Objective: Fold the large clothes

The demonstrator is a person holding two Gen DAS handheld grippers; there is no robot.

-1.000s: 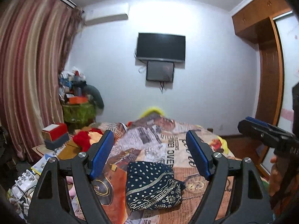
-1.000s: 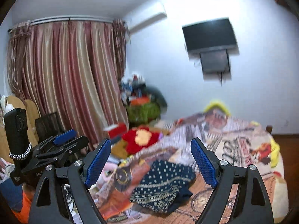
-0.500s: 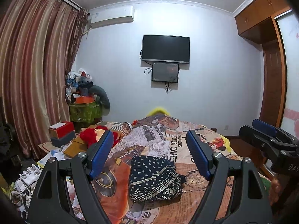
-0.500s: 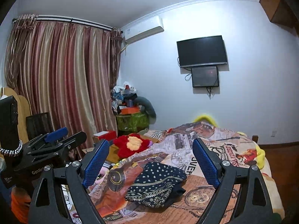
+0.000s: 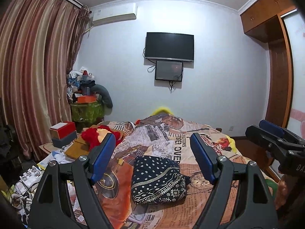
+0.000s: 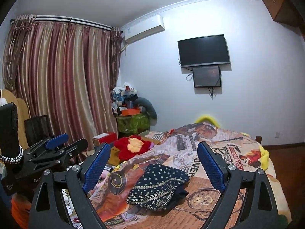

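Wall-mounted black television point(image 5: 169, 46) with smaller dark screen point(image 5: 168, 70) directly beneath; white air conditioner point(image 5: 114, 14) high beside striped reddish curtains point(image 5: 36, 72); wooden wardrobe point(image 5: 274, 61) at right; red plush toy point(image 6: 133, 146) beside the bed; red box point(image 5: 63, 127) on a grey one; cluttered green-covered stand point(image 6: 132, 122) in the corner.
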